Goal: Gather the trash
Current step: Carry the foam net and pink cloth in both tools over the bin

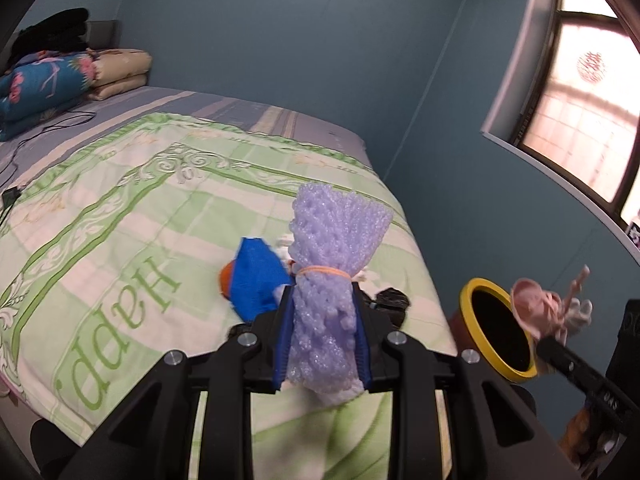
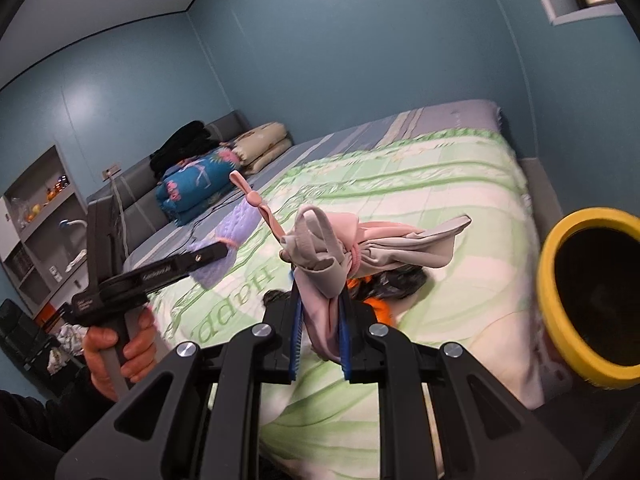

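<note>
Bedroom in a home. Wide bed (image 1: pixel 280 128) with grey-blue striped sheet, overlaid by a green-and-cream checked quilt (image 1: pixel 132 216). At the far end: grey padded headboard (image 2: pixel 136 192), folded blue floral duvet (image 2: pixel 192 188), beige folded pillows (image 2: pixel 264 142). Teal-painted walls (image 1: pixel 280 32); brown-framed window (image 1: pixel 580 100), right. White recessed shelving (image 2: pixel 36 224), far left.

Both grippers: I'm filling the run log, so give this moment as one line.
left gripper: shut on purple foam net | right gripper: shut on pink cloth bundle | yellow-rimmed bin: nearby, nothing dropped yet
</note>
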`<state>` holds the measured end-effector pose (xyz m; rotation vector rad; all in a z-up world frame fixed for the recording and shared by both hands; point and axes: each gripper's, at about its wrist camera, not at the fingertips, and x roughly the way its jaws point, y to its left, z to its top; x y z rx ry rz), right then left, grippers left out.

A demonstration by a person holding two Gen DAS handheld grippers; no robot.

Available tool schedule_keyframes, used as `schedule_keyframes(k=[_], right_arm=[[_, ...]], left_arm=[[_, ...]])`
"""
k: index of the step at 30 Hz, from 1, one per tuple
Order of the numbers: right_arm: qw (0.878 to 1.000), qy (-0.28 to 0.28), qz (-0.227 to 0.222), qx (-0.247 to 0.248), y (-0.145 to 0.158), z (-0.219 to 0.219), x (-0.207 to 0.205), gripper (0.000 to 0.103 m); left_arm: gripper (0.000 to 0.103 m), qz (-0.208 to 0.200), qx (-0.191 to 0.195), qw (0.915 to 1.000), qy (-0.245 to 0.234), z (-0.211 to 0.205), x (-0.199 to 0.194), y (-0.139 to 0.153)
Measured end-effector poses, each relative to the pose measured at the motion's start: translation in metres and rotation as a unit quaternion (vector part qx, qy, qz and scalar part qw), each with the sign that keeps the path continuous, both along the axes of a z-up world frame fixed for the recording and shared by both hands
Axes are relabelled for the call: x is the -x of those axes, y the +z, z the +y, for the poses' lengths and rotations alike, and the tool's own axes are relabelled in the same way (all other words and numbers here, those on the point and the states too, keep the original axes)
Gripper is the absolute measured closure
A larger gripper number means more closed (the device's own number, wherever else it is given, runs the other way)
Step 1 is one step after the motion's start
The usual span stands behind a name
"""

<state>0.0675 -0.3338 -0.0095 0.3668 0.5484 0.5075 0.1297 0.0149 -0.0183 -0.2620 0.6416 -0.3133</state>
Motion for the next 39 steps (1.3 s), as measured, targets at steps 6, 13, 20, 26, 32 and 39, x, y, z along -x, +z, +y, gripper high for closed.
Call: schedule_keyframes(k=[6, 13, 20, 26, 32, 39], right_arm=[[0.999, -0.035, -0.003, 0.010, 0.007, -0.024, -0.005, 0.089], [0.997, -0.068, -0.009, 0.027, 0.010, -0.043, -0.010, 0.089], [0.995, -0.097, -0.010, 0.037, 0.015, -0.065, -0.009, 0.089], [0.992, -0.121, -0.010, 0.044, 0.017, -0.085, -0.011, 0.089], [0.988, -0.144, -0.013, 0.052, 0.019, -0.102, -0.012, 0.089], [0.983, -0.176, -0.010, 0.055, 0.020, -0.123, -0.010, 0.089]], left_arm=[[0.078, -0.005, 0.000, 0.9995, -0.030, -0.024, -0.006, 0.010], [0.078, -0.012, -0.008, 0.9979, -0.063, -0.055, -0.017, 0.023], [0.078, -0.024, -0.022, 0.9938, -0.106, -0.098, -0.021, 0.033], [0.078, -0.027, -0.026, 0.9898, -0.138, -0.130, -0.029, 0.038], [0.078, -0.030, -0.033, 0.9858, -0.162, -0.161, -0.031, 0.042], [0.078, -0.028, -0.033, 0.9813, -0.188, -0.196, -0.039, 0.042]])
